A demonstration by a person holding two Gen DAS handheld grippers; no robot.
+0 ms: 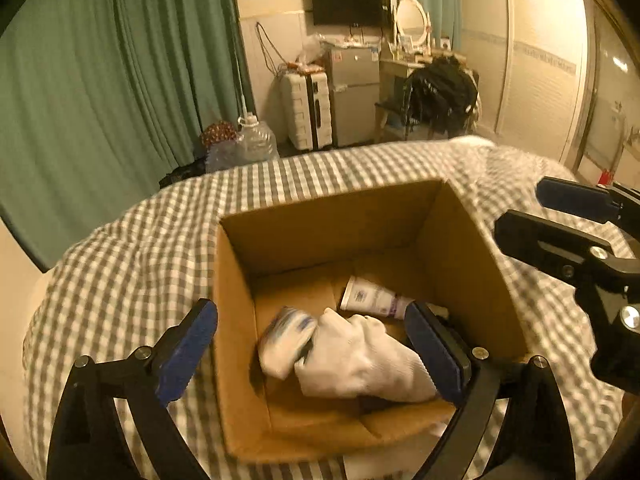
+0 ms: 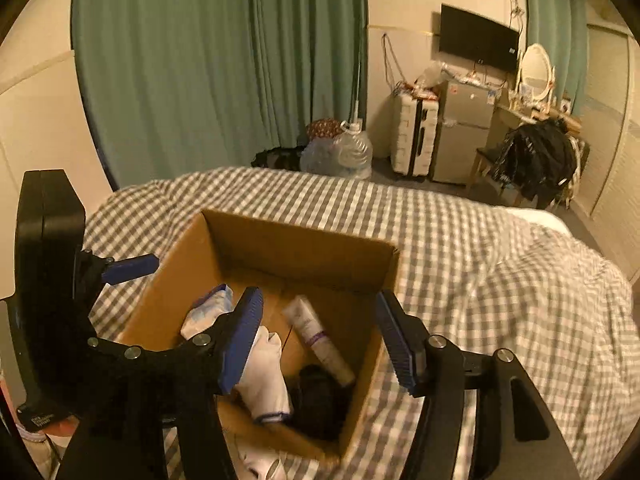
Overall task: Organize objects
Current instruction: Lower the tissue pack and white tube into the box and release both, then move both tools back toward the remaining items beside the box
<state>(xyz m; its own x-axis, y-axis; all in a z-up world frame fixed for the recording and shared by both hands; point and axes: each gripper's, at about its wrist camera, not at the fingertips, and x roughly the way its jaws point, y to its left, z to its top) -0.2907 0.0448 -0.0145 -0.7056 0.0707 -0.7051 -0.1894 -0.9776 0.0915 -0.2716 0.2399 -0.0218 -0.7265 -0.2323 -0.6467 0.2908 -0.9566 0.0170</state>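
An open cardboard box [image 1: 320,220] sits on a checked bedspread; it also shows in the right wrist view [image 2: 304,244]. Inside lie a white sock [image 1: 360,356], a blurred white and blue packet [image 1: 286,334], a white tube [image 1: 372,298] and a dark item [image 2: 320,396]. The sock [image 2: 266,380], packet [image 2: 210,308] and tube [image 2: 316,334] show in the right wrist view too. My left gripper [image 1: 312,348] is open and empty above the box's near side. My right gripper [image 2: 320,344] is open and empty above the box; it appears at right in the left wrist view [image 1: 532,216].
The checked bedspread [image 2: 500,280] covers the bed around the box. Beyond the bed stand green curtains [image 2: 208,72], a water jug [image 2: 354,152], a white suitcase [image 2: 412,136], a small fridge [image 2: 464,136] and a chair with dark clothes [image 2: 536,160].
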